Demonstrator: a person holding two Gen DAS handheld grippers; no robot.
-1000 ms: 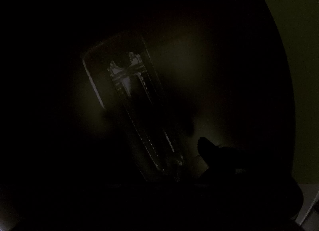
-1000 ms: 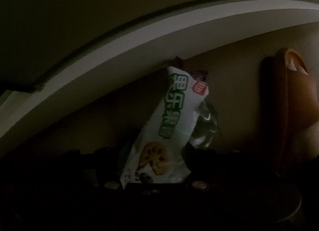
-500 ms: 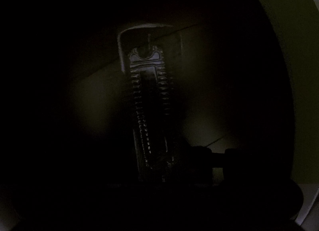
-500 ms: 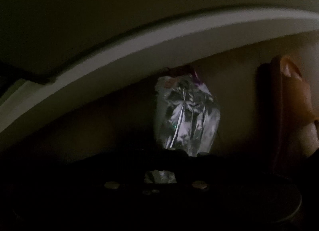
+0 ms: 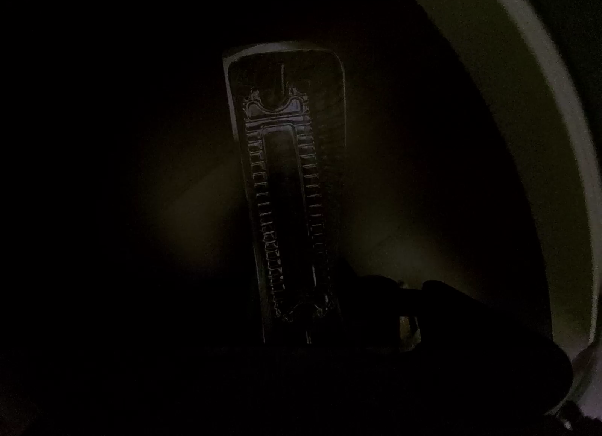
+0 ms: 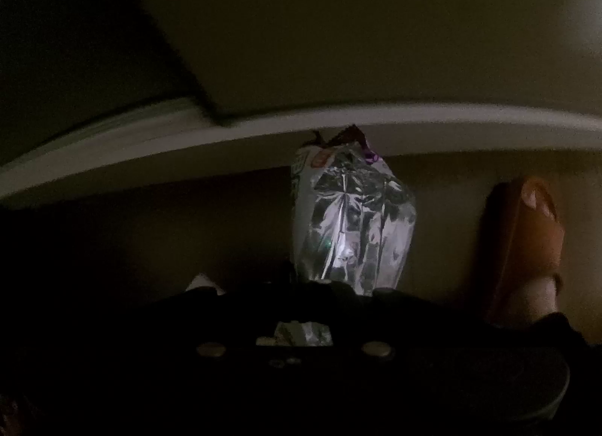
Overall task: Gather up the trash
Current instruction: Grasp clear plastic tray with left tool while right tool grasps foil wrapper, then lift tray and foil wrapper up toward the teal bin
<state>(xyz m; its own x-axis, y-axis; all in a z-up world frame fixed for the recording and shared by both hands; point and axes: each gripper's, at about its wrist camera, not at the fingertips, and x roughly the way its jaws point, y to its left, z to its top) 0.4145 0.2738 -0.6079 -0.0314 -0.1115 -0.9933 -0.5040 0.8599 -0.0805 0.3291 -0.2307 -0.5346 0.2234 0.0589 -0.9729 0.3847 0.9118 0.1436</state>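
Observation:
In the dark left wrist view a clear ribbed plastic tray [image 5: 286, 195] stands upright in front of the lens, its bottom end at my left gripper [image 5: 301, 338]. The jaws are lost in the dark. In the right wrist view my right gripper [image 6: 338, 293] is shut on a crumpled snack wrapper [image 6: 350, 218], silver inside with a white, green-printed face. The wrapper sticks up from the jaws, and its top reaches the white baseboard [image 6: 451, 123].
A foot in a brown slipper [image 6: 526, 240] stands on the floor at the right of the right wrist view. A pale wall rises above the baseboard. A pale curved edge [image 5: 526, 97] runs down the right of the left wrist view.
The tray in the left view has swung from tilted to nearly upright. The wrapper in my right gripper has turned from its printed face to its silver side, and the view has shifted.

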